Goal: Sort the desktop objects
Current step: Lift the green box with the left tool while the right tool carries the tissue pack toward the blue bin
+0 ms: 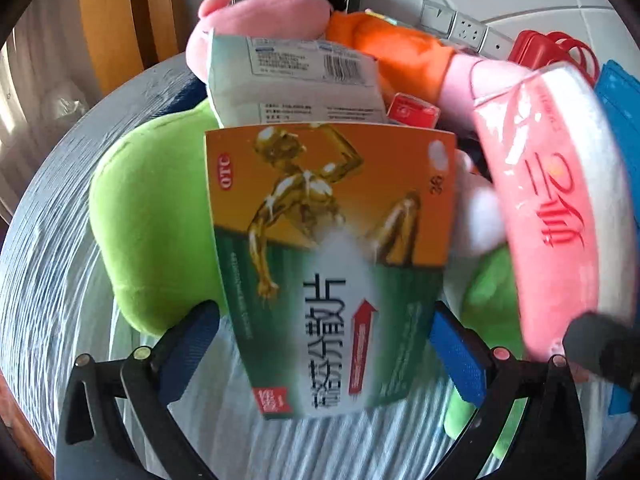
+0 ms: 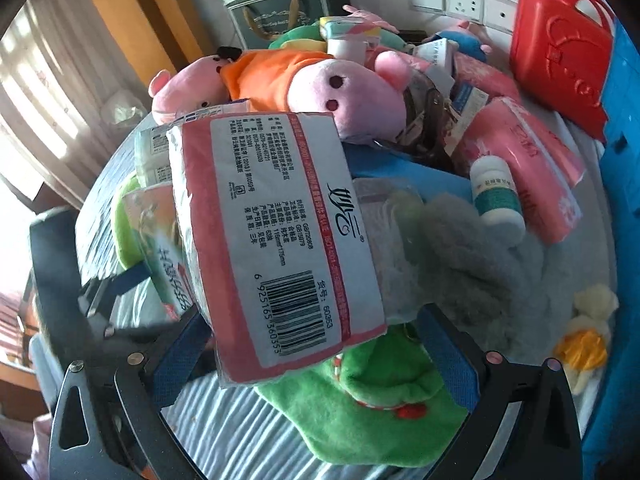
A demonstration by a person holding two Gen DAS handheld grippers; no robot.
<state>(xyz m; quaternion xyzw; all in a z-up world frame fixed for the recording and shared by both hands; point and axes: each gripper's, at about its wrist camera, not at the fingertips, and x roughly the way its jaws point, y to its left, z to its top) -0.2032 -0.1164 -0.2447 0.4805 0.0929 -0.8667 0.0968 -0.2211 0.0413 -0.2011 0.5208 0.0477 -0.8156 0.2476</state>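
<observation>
An orange and green medicine box (image 1: 328, 248) stands between the blue pads of my left gripper (image 1: 326, 344), blurred at its lower end. The jaws are spread wide and the pads sit beside the box edges without pressing on it. The same box (image 2: 160, 232) shows at the left of the right wrist view. A pink tissue pack (image 2: 280, 240) with a barcode label sits between the pads of my right gripper (image 2: 316, 352). Its left edge is near the left pad and a gap shows at the right pad. That pack (image 1: 552, 208) also appears at the right of the left wrist view.
Pink pig plush toys (image 2: 344, 92), a green plush (image 1: 152, 220), another green toy (image 2: 368, 400), a grey fluffy toy (image 2: 460, 248), a white bottle (image 2: 496, 196) and more boxes crowd the striped cloth (image 1: 60, 280). A red case (image 2: 560, 68) and blue crate (image 2: 616, 208) stand right.
</observation>
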